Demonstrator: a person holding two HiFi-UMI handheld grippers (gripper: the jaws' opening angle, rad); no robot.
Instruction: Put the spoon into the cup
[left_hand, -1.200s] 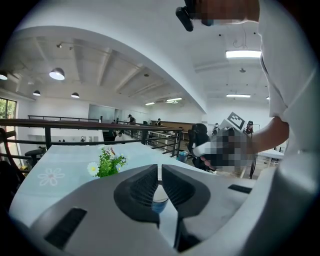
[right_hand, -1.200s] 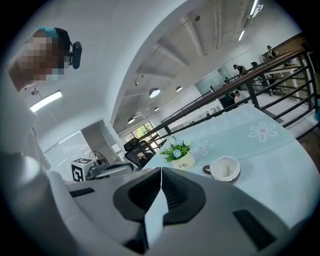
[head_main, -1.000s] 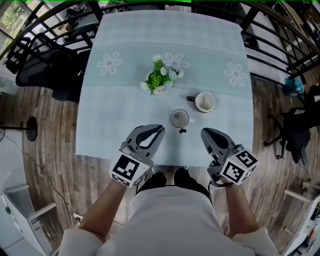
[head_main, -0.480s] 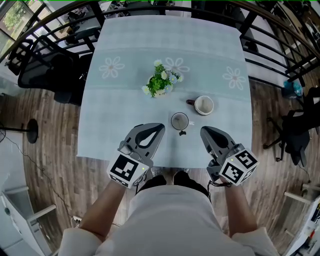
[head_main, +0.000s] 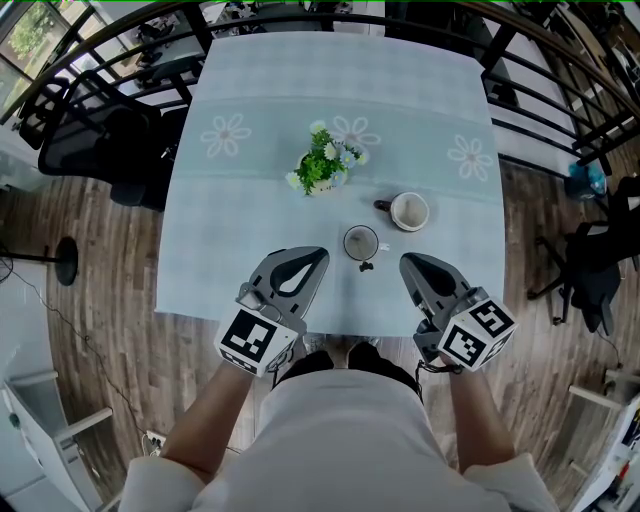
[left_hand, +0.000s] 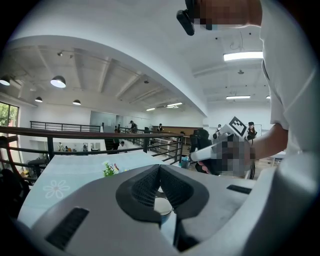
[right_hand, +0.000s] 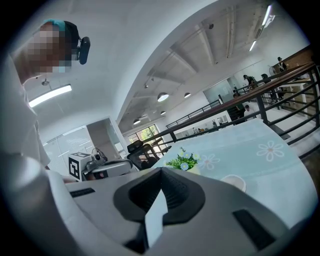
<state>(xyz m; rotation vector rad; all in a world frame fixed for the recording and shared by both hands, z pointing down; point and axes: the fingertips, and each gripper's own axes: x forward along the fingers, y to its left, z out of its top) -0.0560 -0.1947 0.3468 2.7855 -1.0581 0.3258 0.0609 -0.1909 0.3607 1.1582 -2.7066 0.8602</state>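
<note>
Cup (head_main: 360, 241): upright on the worktop (head_main: 230, 260), near the front edge and about midway between the two gripper tips. The inside looks dark, and the contents cannot be made out.

Small dark object (head_main: 366, 265): lies on the cloth just beside the cup's near side (possibly the spoon, too small to tell). It is outside the cup.

White mug (head_main: 410, 211): upright, behind and to the right of the cup and apart from it, with its dark handle pointing left.

Potted plant (head_main: 322, 164): green with small pale flowers, further back and left of the mug, roughly on the worktop's centre line.

The worktop has a pale blue cloth with a band of printed daisies across the middle.

Left hand-held gripper (head_main: 318, 256): jaws closed tip to tip with nothing between them (its own view confirms this). It hovers over the front edge, just left of the cup and clear of it.

Right hand-held gripper (head_main: 407, 262): jaws likewise together and empty. It is to the right of the cup, also apart from it.

Surroundings: wood-plank floor, black railing (head_main: 545, 80) behind and to the right of the worktop, and black office chairs (head_main: 95, 140) at the left.
</note>
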